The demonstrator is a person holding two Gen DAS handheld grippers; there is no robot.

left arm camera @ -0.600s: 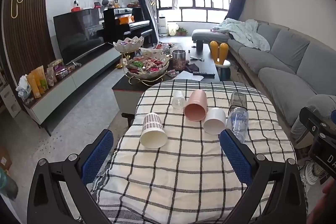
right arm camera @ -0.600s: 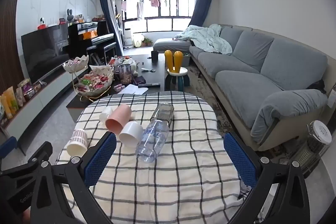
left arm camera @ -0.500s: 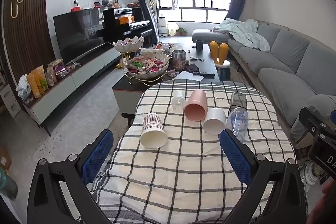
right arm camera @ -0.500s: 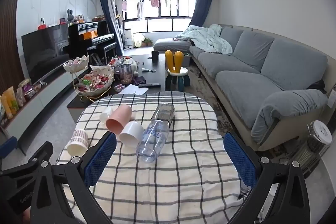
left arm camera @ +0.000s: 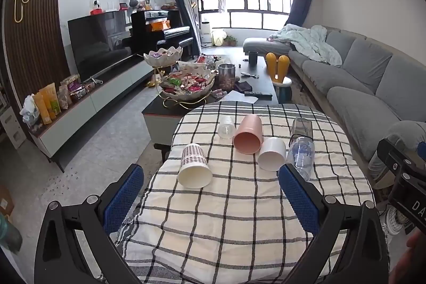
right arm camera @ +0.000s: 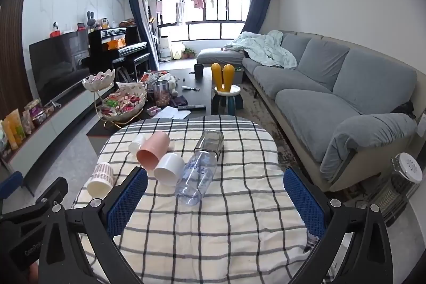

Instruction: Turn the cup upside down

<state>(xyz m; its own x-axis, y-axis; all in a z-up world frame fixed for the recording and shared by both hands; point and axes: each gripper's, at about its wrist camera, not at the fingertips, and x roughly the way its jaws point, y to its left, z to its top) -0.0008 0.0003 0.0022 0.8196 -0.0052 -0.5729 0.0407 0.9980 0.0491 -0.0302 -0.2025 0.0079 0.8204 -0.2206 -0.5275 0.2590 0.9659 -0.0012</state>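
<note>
Both the left gripper (left arm camera: pixel 210 193) and the right gripper (right arm camera: pixel 215 196) hang with blue-padded fingers spread wide and empty above the near part of the black-and-white checked tablecloth (left arm camera: pixel 239 225). The cups lie on their sides farther off: a checked-pattern paper cup (left arm camera: pixel 193 164) apart to the left, a pink plastic cup (left arm camera: pixel 248 138) touching a white cup (left arm camera: pixel 272 157). Judging by this, the approach has not begun; next, one gripper must reach a cup, close across its wall and turn it rim-down.
</note>
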